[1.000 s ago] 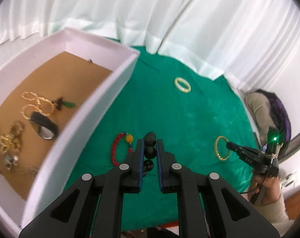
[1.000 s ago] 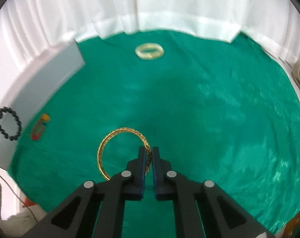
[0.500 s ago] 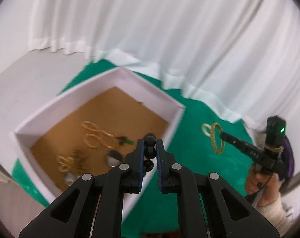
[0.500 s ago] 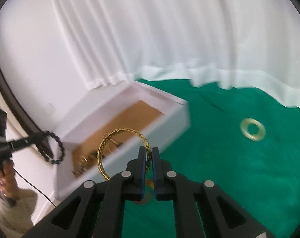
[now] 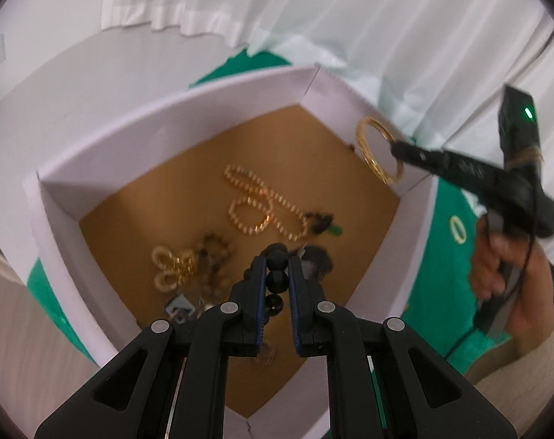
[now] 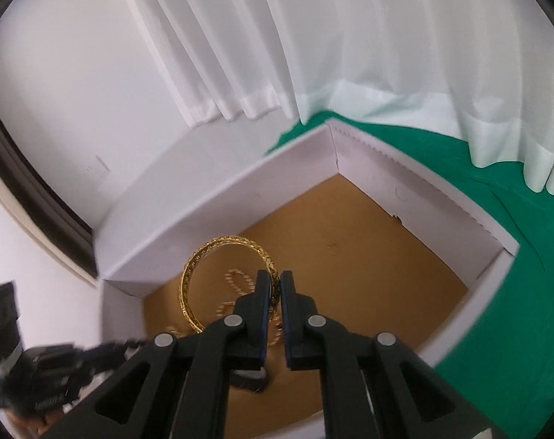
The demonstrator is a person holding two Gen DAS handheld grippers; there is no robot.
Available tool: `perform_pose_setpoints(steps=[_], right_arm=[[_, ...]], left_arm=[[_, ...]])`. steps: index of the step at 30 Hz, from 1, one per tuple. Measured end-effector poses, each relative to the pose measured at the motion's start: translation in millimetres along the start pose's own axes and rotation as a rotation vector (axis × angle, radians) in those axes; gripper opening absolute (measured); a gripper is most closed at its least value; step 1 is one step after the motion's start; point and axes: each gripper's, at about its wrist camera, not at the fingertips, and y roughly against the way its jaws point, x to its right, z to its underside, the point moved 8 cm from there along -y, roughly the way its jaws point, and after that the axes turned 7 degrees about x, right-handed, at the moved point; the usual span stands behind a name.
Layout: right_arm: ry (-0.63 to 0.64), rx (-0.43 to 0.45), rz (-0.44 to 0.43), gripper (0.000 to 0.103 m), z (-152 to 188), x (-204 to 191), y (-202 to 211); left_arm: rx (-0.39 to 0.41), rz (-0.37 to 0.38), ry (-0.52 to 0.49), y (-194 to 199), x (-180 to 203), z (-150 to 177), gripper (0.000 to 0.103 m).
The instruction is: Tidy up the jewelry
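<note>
Over the white box (image 5: 174, 117) on the green-covered bench (image 6: 533, 256), the left gripper (image 5: 277, 278) grips a black bead bracelet (image 5: 277, 274); beside it, the right gripper (image 6: 273, 292) pinches a gold bangle (image 6: 203, 270) above the box's right corner.

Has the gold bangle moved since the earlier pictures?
Yes. The gold bangle, held by the right gripper, went from the green cloth to over the white box.

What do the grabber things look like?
Each gripper is black plastic: the left gripper and right gripper have two flat fingers with blue pads and round silver screws. The right one's body carries a small green light and a thin black cable.
</note>
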Motion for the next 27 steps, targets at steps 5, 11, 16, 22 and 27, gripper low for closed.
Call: perform_pose_setpoints(steps=[5, 11, 16, 22, 27], right_arm=[[-0.024, -0.043, 0.043, 0.006, 9.4, 20.3, -27.6], [-0.059, -0.022, 0.055, 0.018, 11.0, 32.4, -26.8], [-0.064, 0.088, 0.067, 0.061, 4.7, 35.7, 5.2], [-0.028, 0.130, 0.140, 0.066, 25.9, 52.2, 42.7], [-0.034, 0.126, 0.218, 0.068, 72.6, 88.8, 76.3]], left_arm=[[-0.040, -0.009, 0.002, -17.3, -2.5, 17.9, 0.010], [-0.013, -0.072, -0.051, -20.8, -2.1, 24.0, 0.050], [0.040, -0.082, -0.050, -10.3, 0.6, 22.7, 0.077], [0.092, -0.078, -0.108, 11.2, 28.3, 29.8, 0.085], [0.125, -0.030, -0.194, 27.0, 73.3, 45.7, 0.089]])
